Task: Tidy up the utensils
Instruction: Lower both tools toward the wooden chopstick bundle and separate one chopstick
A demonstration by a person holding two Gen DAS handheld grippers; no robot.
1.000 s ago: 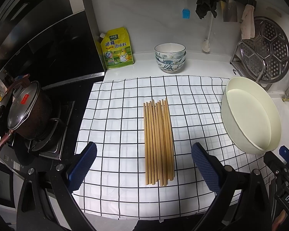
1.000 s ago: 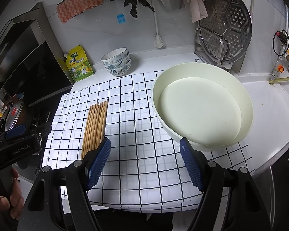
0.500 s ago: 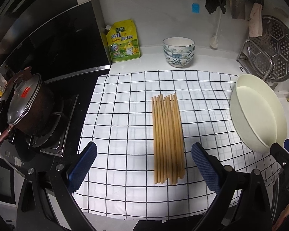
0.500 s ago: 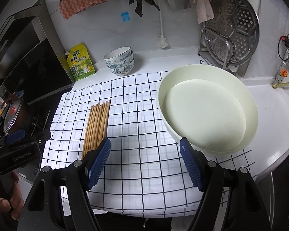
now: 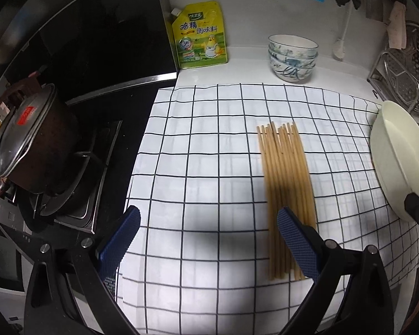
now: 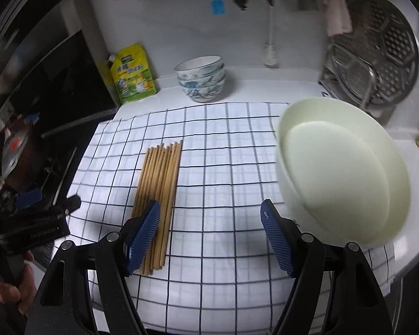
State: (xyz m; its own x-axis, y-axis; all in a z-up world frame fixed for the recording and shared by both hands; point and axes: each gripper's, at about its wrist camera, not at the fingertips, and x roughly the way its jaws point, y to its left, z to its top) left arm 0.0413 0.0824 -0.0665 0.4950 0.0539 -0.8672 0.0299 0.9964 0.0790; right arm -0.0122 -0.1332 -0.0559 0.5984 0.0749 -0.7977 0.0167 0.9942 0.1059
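1. The left gripper (image 5: pixel 209 240) hovered left of the chopsticks (image 5: pixel 286 192), its fingers (image 5: pixel 119 244) spread and holding nothing.
2. The chopsticks lay bundled on the checked cloth (image 5: pixel 209 145).
3. The right gripper (image 6: pixel 209 237), fingers (image 6: pixel 276 240) spread, hovered right of the chopsticks.
4. A cream basin (image 6: pixel 346 173) sat farther right.

Black left tool (image 5: pixel 208 238), blue textured pads (image 5: pixel 297 247), silver screws, bare-skinned hand (image 6: pixel 12 286)
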